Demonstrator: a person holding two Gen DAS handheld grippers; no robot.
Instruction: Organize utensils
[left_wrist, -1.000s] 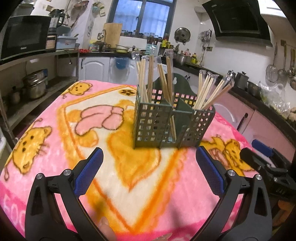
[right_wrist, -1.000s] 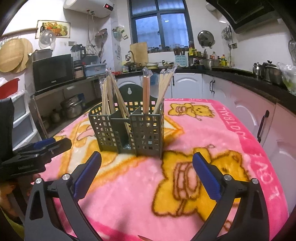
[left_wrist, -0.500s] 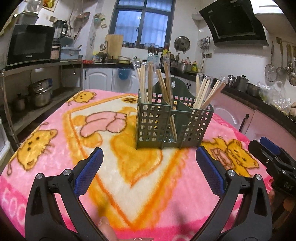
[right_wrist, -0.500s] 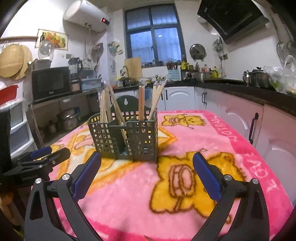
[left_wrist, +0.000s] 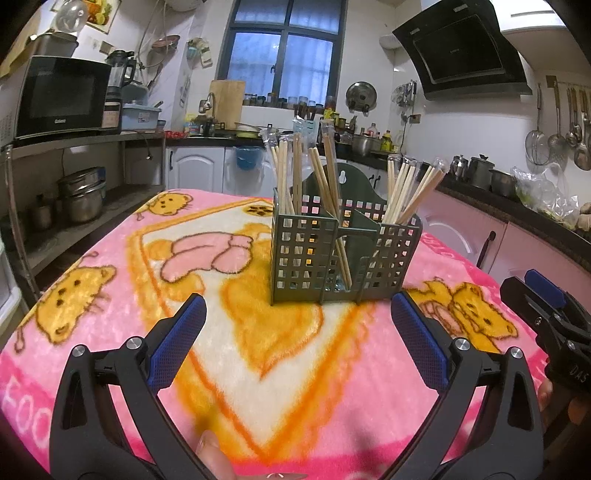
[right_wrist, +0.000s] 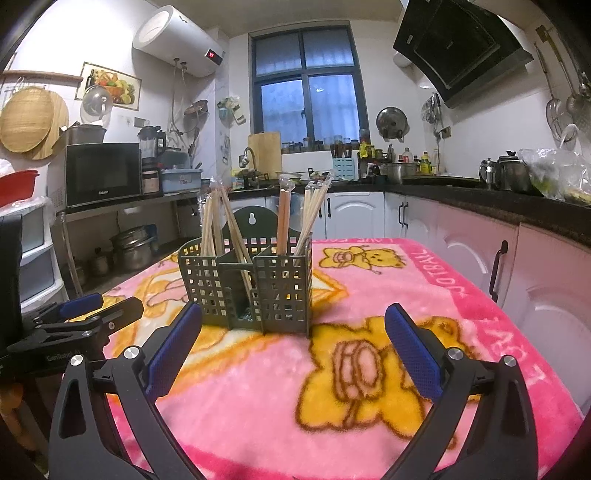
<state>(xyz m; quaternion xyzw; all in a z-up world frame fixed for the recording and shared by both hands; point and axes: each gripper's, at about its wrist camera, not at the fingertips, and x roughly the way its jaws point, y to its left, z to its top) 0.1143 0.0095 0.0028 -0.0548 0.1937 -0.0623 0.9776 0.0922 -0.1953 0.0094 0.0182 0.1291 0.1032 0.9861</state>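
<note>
Nearest me, my left gripper (left_wrist: 297, 325) and right gripper (right_wrist: 293, 332) both gape wide, holding nothing. A fingertip (left_wrist: 212, 448) is cut off at the bottom edge. Both have drawn back slightly since a second ago. Beyond, mid-blanket (left_wrist: 110, 314), stands the green caddy (left_wrist: 345, 254); its chopsticks (left_wrist: 410, 192) stand on end, tips fanning outward, lower ends hidden behind lattice.

Chopsticks (left_wrist: 410, 194) stand in the caddy (left_wrist: 343, 258) on the blanket (left_wrist: 207, 280), before both tools
</note>
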